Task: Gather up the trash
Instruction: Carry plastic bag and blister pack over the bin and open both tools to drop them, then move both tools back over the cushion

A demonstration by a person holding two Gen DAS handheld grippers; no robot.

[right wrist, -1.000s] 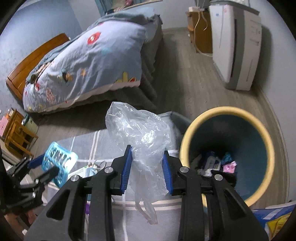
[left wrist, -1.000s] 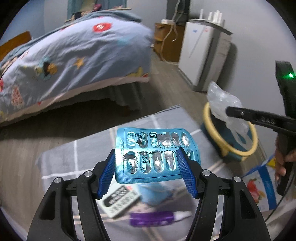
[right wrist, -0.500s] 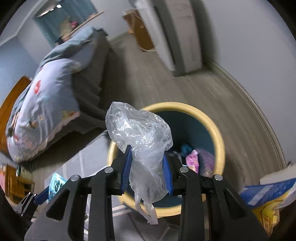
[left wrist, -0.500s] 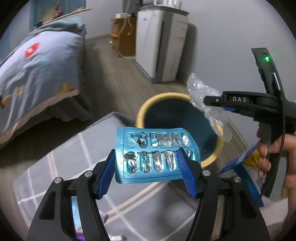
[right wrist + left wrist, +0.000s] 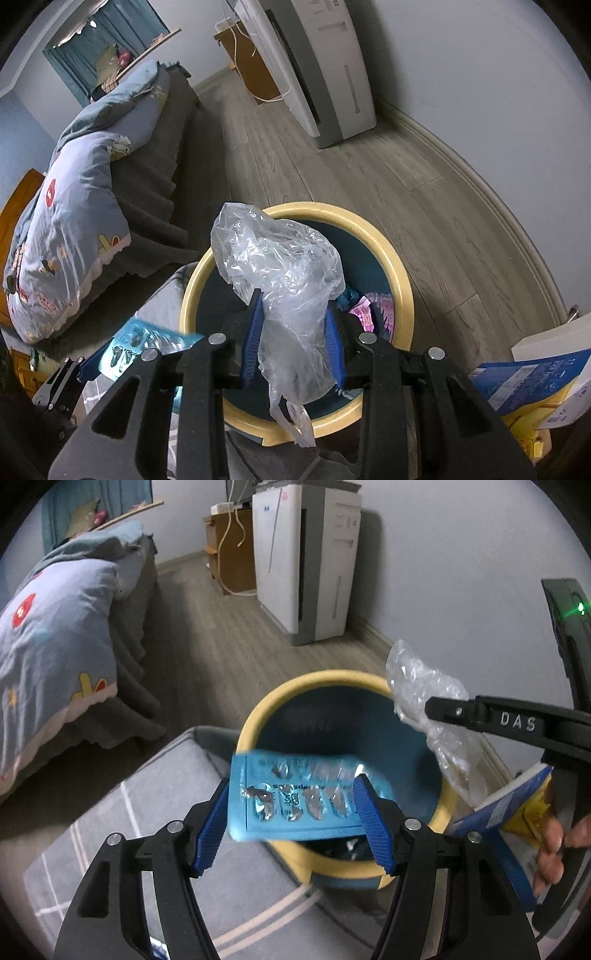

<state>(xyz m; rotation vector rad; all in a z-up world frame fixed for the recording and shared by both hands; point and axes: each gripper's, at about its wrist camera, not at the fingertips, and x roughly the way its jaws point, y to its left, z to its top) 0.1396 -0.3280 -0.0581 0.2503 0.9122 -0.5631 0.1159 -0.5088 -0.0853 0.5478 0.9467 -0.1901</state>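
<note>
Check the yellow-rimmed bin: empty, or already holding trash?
Holding trash. Inside the bin, pink and blue wrappers lie at the bottom beside the clear plastic bag; how full, cannot tell.

Your left gripper [image 5: 291, 812] has the blister pack [image 5: 295, 797] over the near rim of the bin [image 5: 255, 716], and your right gripper [image 5: 293, 339] has the plastic bag [image 5: 284, 266] above the bin's mouth. The bed [image 5: 55, 635] lies left of the bin, the tall appliance [image 5: 310, 554] behind it against the wall. The rug [image 5: 147, 812] runs under you, its corner just beside the bin.
</note>
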